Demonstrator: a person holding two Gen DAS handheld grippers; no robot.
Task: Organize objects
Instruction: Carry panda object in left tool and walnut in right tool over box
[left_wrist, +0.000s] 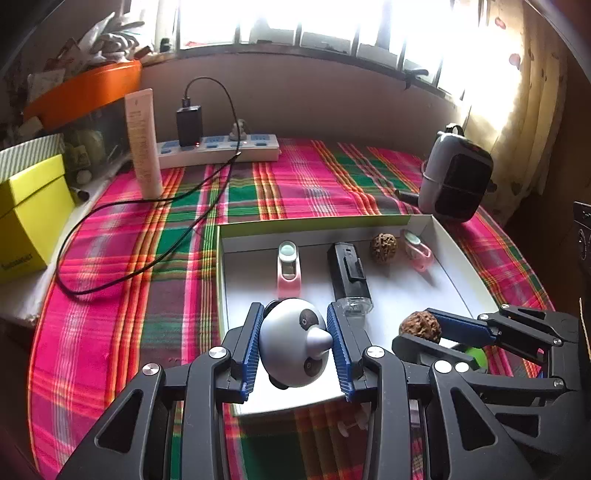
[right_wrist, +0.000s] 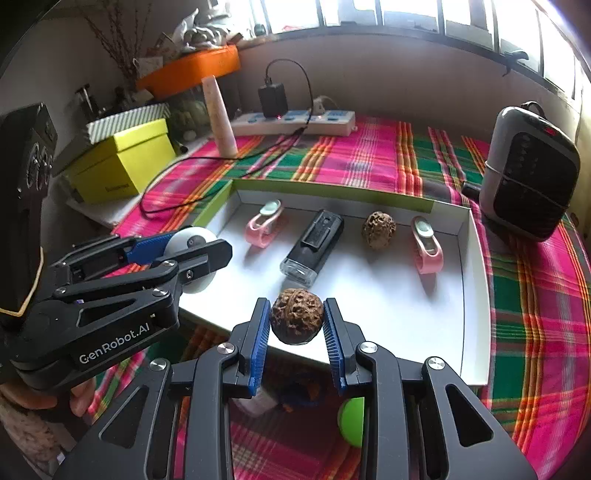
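A shallow white box lid (left_wrist: 454, 258) (right_wrist: 476, 295) lies on the plaid cloth. In it lie two pink clips (left_wrist: 289, 267) (left_wrist: 417, 249), a black device (left_wrist: 349, 275) (right_wrist: 314, 245) and a walnut (left_wrist: 384, 248) (right_wrist: 378, 229). My left gripper (left_wrist: 295, 341) is shut on a white panda-face ball (left_wrist: 291, 343) (right_wrist: 195, 240) over the lid's near left corner. My right gripper (right_wrist: 297, 325) is shut on a second walnut (right_wrist: 296, 321) (left_wrist: 421, 326) above the lid's near edge.
A power strip (left_wrist: 221, 149) with a black charger and trailing cable lies at the back. A cream tube (left_wrist: 144, 144) stands beside it. A yellow box (left_wrist: 29, 218) sits left, a grey heater (left_wrist: 458, 177) right. A green ball (right_wrist: 352, 422) lies under my right gripper.
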